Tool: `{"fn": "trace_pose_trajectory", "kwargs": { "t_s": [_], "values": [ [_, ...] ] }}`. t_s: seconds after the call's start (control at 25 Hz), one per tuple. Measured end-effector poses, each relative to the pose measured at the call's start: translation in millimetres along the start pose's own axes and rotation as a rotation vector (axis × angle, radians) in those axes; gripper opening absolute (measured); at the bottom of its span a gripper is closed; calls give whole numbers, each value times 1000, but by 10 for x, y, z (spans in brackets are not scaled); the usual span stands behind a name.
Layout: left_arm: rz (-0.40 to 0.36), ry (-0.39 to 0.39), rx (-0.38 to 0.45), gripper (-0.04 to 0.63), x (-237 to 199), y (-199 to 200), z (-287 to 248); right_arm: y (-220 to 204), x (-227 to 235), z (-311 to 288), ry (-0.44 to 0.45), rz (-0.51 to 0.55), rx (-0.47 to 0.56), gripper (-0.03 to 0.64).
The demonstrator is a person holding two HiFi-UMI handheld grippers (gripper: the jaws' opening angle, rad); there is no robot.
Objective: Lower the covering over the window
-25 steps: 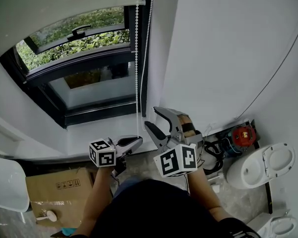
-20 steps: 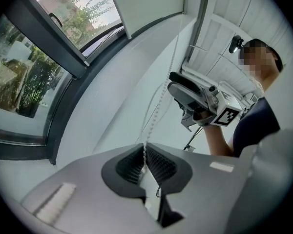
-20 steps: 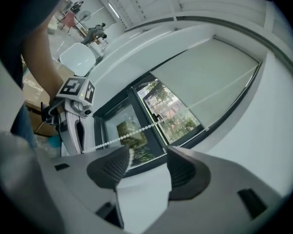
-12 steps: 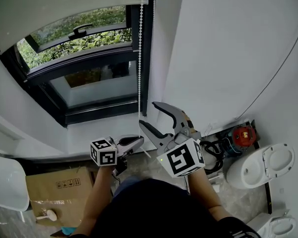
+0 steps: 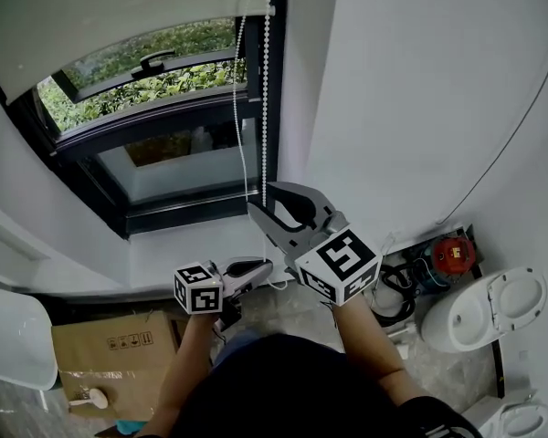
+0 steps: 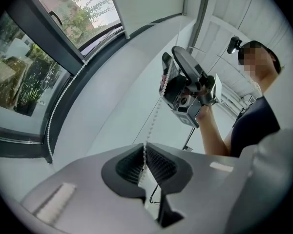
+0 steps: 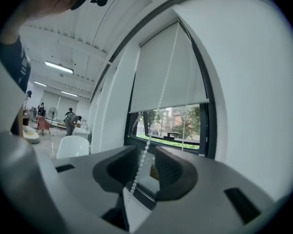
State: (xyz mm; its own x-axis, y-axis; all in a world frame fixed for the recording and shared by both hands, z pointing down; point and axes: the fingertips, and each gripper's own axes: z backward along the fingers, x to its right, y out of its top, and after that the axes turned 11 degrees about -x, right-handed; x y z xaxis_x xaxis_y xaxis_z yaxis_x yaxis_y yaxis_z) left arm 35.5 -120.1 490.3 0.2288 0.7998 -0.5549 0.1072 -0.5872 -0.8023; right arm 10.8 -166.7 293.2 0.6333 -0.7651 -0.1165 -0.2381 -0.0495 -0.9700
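A white roller blind (image 5: 119, 7) covers only the top of the window; greenery shows below it. Its white bead chain (image 5: 266, 108) hangs by the right frame. My left gripper (image 5: 267, 265) sits low over the sill, shut on the bead chain (image 6: 156, 116), which runs up from its pads. Higher up, my right gripper (image 5: 265, 201) points at the window, rolled on its side. Its jaws have just been closing and stand astride the bead chain (image 7: 158, 104), with a gap still showing on both sides of the beads. The blind (image 7: 166, 72) fills the upper window in the right gripper view.
A white window sill (image 5: 192, 245) lies under both grippers. On the floor are a cardboard box (image 5: 110, 349), a white chair (image 5: 14, 340), a toilet (image 5: 479, 308) and a red device (image 5: 452, 255) with cables. The white wall is close on the right.
My right gripper has risen, rolled over and come onto the chain, its jaws narrower than before. One chain strand now bows left. The left gripper has stayed put.
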Motion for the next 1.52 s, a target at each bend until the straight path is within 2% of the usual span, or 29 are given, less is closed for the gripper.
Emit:
{"fn": "trace_pose_trajectory", "kwargs": {
  "t_s": [0.12,0.24,0.36,0.44,0.52,0.6,0.68,0.92,1.08,1.2,1.36,1.44,1.52],
  "values": [
    [1,0,5,23,19,-8,-17,64,21,9,1,-13,22,62],
    [-5,8,10,23,25,4,-33,76,12,30,5,-29,35,39],
    [-32,18,1,23,8,5,-24,56,36,20,35,-101,49,21],
    [-52,36,-40,23,-31,-68,-33,-33,44,-22,67,-121,15,21],
    [-72,64,-117,23,-76,-249,-92,-218,-8,-54,125,-143,-32,21],
    [-57,64,-150,23,-83,-402,-155,-370,-32,-39,171,-209,-27,21],
    [-25,41,-124,25,-61,-442,-173,-423,5,-12,179,-258,-3,21],
    [-10,9,-61,25,-12,-401,-141,-458,97,43,148,-228,-21,20],
    [-1,0,-27,25,-10,-345,-104,-777,1,-79,132,-149,-145,20],
    [9,4,-1,25,-18,-318,-54,-934,-49,-120,169,-232,-134,20],
    [-1,6,25,25,-25,-264,14,-1190,-87,-210,184,-217,-207,21],
    [-2,1,36,25,1,-238,47,-1230,-93,-200,196,-271,-176,20],
    [-10,-5,47,25,32,-198,65,-1218,-101,-184,199,-276,-162,20]
  ]
}}
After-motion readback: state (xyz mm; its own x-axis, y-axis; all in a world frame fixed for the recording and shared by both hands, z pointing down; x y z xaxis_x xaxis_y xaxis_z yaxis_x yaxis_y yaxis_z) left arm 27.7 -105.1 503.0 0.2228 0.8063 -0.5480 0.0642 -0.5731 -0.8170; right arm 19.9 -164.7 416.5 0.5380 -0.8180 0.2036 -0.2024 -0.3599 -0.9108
